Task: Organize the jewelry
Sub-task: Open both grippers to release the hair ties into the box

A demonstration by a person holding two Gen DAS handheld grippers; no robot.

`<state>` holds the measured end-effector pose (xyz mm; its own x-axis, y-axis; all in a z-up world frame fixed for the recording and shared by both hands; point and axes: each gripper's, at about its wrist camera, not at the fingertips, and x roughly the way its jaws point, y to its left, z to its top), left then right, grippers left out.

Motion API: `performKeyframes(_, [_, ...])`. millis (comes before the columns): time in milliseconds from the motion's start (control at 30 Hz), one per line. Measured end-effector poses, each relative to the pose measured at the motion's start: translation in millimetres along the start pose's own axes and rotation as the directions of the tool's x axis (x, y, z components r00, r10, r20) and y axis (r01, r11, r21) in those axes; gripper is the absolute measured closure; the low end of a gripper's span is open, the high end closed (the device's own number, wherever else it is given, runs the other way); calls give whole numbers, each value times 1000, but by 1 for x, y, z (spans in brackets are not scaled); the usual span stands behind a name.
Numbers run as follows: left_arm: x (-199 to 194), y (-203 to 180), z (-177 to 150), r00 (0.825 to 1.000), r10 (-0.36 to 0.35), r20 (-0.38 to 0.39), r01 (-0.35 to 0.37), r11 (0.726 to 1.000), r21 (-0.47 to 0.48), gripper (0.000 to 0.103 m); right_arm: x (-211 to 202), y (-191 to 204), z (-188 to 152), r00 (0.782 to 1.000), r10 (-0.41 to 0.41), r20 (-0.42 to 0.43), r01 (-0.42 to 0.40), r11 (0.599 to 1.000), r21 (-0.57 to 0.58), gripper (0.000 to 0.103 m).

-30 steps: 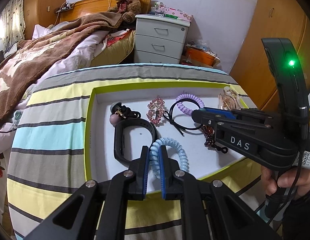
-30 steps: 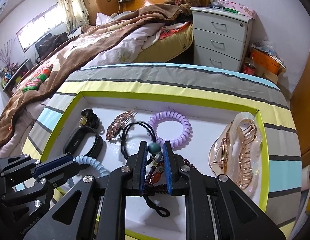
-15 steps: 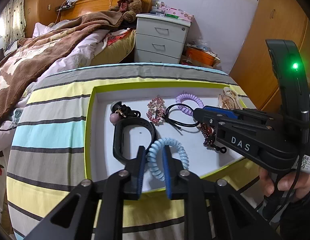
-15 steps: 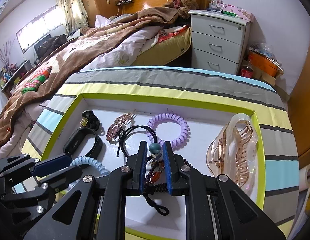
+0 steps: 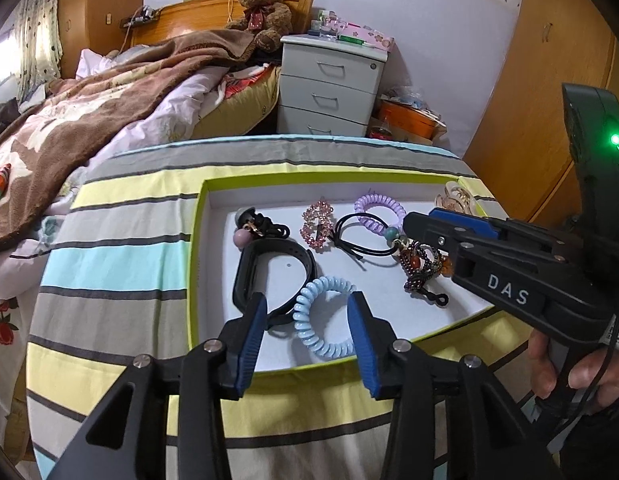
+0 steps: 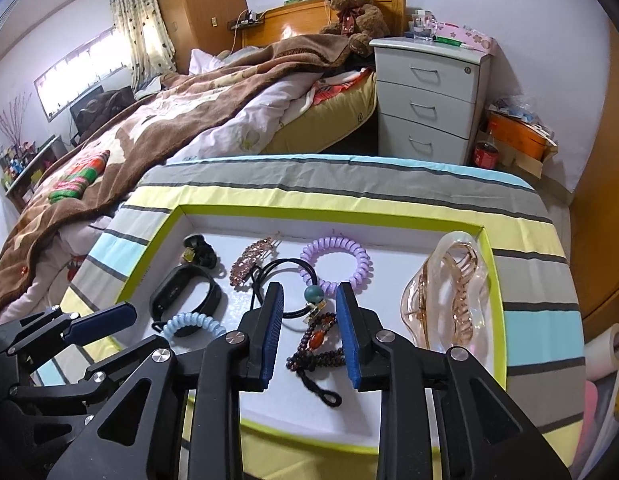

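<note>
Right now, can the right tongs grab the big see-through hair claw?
Probably yes. The hair claw lies uncovered in the tray, just beside the opening right tongs, with nothing between them.

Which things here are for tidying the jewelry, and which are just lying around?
For the job: white tray, blue coil hair tie, purple coil hair tie, beaded bracelet, pink sparkly clip, clear claw clip, black wristband.

Just lying about: teddy bear, brown blanket, white drawers.

Both grippers' fingers (image 5: 253, 332) apparently off their items.
</note>
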<state>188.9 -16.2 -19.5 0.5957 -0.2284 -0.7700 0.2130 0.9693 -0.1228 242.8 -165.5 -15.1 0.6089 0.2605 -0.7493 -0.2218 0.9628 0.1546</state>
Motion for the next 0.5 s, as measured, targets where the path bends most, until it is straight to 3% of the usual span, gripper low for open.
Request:
performKeyframes(233, [-16,1,-6,1000,15,26,-15,1000,-14,50,-21,5,-9,999,-18,40,17,1000,13,74])
performKeyframes(500, [-36,8,-18,994,80,75,-76,995,-60,45,-55,8,-35,994,-35,103,30,999,46,73])
